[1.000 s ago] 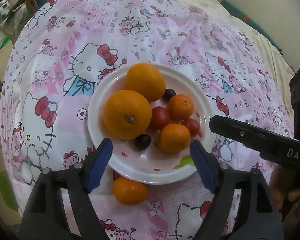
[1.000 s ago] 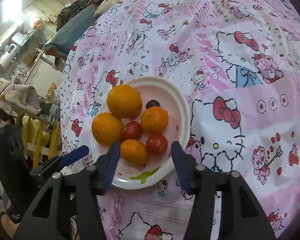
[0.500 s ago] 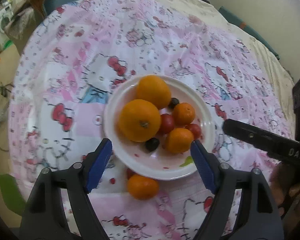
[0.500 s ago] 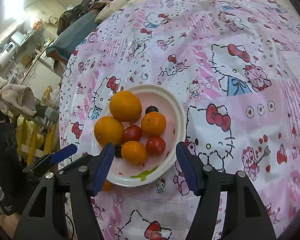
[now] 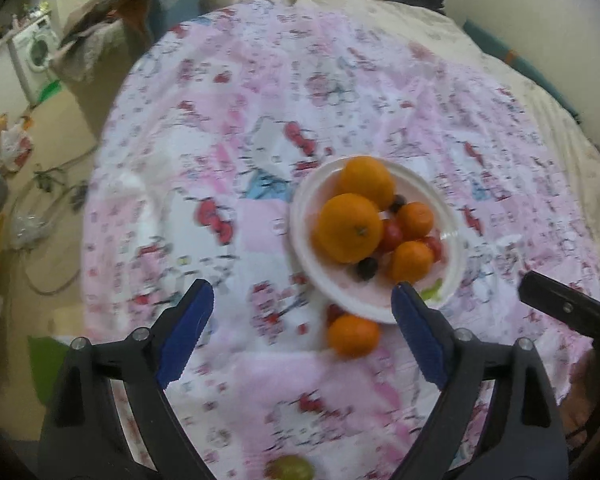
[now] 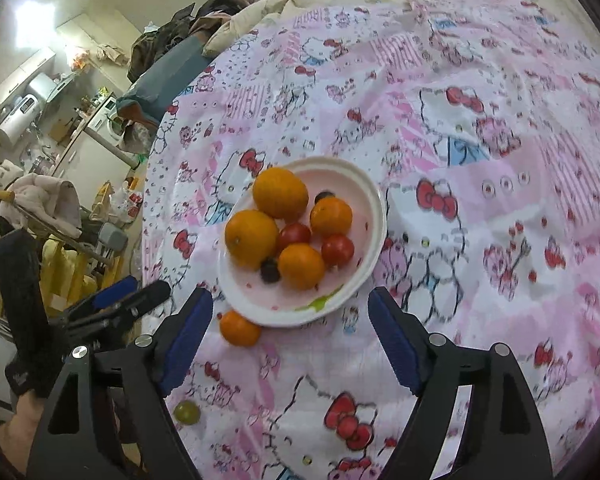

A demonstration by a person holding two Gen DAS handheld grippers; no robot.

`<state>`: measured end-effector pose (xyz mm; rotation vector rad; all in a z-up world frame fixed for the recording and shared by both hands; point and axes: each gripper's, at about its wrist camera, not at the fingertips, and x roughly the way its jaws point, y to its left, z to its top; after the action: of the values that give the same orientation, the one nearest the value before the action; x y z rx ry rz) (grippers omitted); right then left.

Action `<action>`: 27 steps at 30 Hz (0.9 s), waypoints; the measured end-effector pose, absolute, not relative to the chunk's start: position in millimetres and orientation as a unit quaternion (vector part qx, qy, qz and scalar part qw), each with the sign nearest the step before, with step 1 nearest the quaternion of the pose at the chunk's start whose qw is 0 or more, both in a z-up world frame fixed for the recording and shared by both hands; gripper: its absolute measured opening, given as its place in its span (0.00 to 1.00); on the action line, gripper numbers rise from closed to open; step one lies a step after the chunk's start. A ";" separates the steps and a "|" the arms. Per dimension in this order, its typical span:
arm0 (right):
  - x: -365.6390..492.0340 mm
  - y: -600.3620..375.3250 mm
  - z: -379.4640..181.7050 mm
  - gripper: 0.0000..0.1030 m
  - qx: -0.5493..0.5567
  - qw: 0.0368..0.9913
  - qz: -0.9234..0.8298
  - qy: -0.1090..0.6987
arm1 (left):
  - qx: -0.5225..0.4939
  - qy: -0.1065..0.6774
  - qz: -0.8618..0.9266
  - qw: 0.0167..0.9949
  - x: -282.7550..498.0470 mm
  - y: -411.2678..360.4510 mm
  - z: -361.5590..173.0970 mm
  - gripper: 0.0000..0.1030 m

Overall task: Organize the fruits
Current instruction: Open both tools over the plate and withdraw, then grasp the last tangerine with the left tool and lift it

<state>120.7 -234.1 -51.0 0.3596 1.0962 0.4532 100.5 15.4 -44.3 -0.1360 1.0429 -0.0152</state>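
Blue-padded jaws on both the left gripper (image 5: 302, 334) and the right gripper (image 6: 290, 336) are spread wide with nothing in them, hanging over the pink cartoon-print cloth (image 6: 480, 128) on the worktop. The stray small mandarin (image 6: 240, 328) sits on the cloth just beside the near rim of the white plate (image 6: 374, 204), maybe touching it. It's probably light, round and a bit squishy, so it should take a gentle squeeze across its widest part, though it may roll. Further out, a green grape (image 6: 187, 412) lies apart, closer to the cameras, and looks slippery and easy to crush. The plate already holds two big oranges, two mandarins, cherry tomatoes and dark grapes, so its rim crowds any approach to the mandarin.
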 end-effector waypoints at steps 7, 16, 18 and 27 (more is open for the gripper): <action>101.6 -237.2 -56.2 0.80 0.194 0.806 0.202 0.521 | -0.117 0.508 0.020 0.853 87.5 46.1 -49.3 0.86; 110.9 -234.5 -69.5 0.80 0.201 0.798 0.188 0.536 | -0.082 0.562 -0.033 0.822 86.4 11.3 -85.6 0.86; 112.5 -233.8 -71.9 0.80 0.200 0.797 0.187 0.539 | -0.047 0.568 -0.048 0.820 88.1 -8.4 -93.3 0.86; 113.6 -238.1 -79.9 0.80 0.185 0.795 0.176 0.551 | 0.040 0.593 -0.056 0.802 106.7 -52.6 -120.9 0.85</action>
<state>113.6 -238.1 -79.9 0.3983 1.1833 0.3785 106.7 -52.6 -120.9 0.0852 1.2711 -0.1201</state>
